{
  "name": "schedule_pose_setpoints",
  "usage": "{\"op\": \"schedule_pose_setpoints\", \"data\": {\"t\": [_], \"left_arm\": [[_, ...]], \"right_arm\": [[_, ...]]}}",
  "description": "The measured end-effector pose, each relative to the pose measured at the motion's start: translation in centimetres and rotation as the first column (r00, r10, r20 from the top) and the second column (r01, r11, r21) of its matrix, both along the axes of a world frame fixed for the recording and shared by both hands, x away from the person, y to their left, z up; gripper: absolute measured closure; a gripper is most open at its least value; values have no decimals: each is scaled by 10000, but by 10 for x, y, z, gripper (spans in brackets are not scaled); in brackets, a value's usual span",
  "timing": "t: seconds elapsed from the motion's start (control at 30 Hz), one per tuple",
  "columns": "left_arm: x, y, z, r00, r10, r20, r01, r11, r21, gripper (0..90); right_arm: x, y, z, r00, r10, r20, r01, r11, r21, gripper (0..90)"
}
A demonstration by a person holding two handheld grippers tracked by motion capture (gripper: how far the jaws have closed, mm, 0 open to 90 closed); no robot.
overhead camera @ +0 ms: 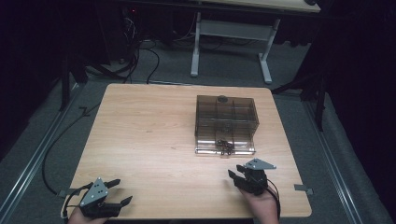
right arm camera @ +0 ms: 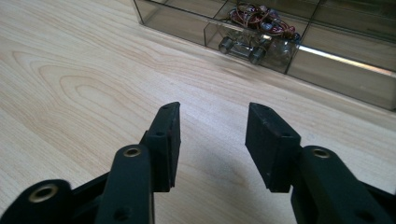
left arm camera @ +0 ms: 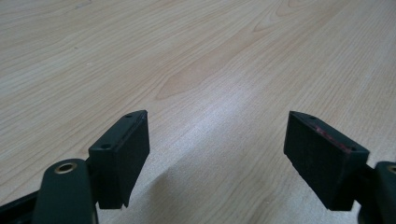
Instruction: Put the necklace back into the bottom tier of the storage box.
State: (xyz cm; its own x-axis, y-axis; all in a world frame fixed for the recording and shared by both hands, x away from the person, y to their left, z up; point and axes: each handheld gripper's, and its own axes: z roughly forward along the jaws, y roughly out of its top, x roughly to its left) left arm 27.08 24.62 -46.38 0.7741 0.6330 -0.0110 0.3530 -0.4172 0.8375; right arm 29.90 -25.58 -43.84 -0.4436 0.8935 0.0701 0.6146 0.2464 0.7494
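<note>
Jaws of both grippers stand spread with nothing between them. The smoked clear organizer box sits on the wooden table, toward its far right portion; its lowest drawer projects toward the person and carries a tangle of small wired parts in the middle compartment, with a moulded pull on the front wall. The right gripper hovers just in front of that drawer, near it but not touching, pointing at the box. The left gripper rests well apart from the box, at the near left corner of the table, above bare wood. Judged from this layout, the step in hand is the approach to the drawer. Advance the right gripper low and square to the drawer front, keep the jaws parted until they straddle the pull or the parts, then close gently; steady the box with the left gripper if it tends to slide.
</note>
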Motion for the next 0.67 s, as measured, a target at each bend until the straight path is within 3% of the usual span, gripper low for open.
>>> {"op": "schedule_pose_setpoints", "data": {"t": [0.07, 0.13, 0.23, 0.33, 0.67], "left_arm": [[0, 0, 0, 10000, 24, 2, -24, 10000, 6, 228], [0, 0, 0, 9999, 130, 26, -130, 9999, -31, 229], [0, 1, 0, 9997, 226, 19, -226, 9997, -46, 229], [0, 0, 0, 9997, 253, -1, -253, 9997, -2, 230], [1, 0, 0, 9997, 264, -10, -264, 9997, 8, 230]], "right_arm": [[-2, 0, -3, 9999, -36, 101, 36, 10000, 31, 537], [-8, -1, -10, 9981, -76, 610, 90, 9997, -227, 528], [-12, -2, -15, 9960, -136, 888, 161, 9995, -271, 525], [-17, -1, -16, 9927, -154, 1199, 150, 9999, 44, 508], [-19, 0, -16, 9922, -27, 1245, 13, 9999, 112, 504]]}}
